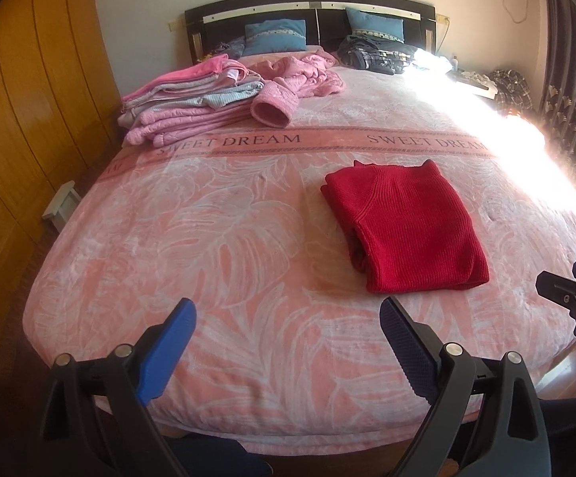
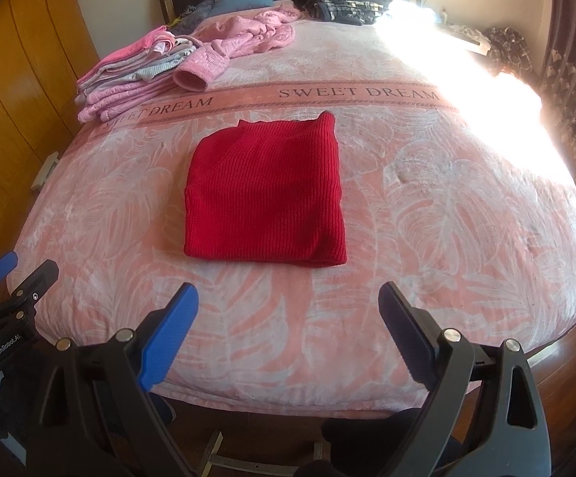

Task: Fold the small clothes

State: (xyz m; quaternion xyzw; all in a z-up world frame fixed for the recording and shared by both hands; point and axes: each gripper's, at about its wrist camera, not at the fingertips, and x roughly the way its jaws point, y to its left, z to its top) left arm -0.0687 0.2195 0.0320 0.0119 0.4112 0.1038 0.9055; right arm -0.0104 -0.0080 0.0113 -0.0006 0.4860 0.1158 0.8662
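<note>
While sunlight washed out the upper right of both views, the bed (image 1: 248, 238) filled nearly the whole frame, its pink leaf-print blanket (image 2: 427, 218) banded with the words "SWEET DREAM". At upper left sat a stack of folded clothes (image 1: 184, 103), with a loose pink garment (image 1: 299, 75) just beside it. The red sweater (image 2: 264, 194) lay at centre as a neat folded rectangle, so that fold looked finished; the next move probably called for carrying it to the stack or fetching the pink garment. The left gripper (image 1: 288, 346) and right gripper (image 2: 288, 334) hovered low in frame, jaws apart, empty. "GenRobot.AI" was printed on the left gripper.
</note>
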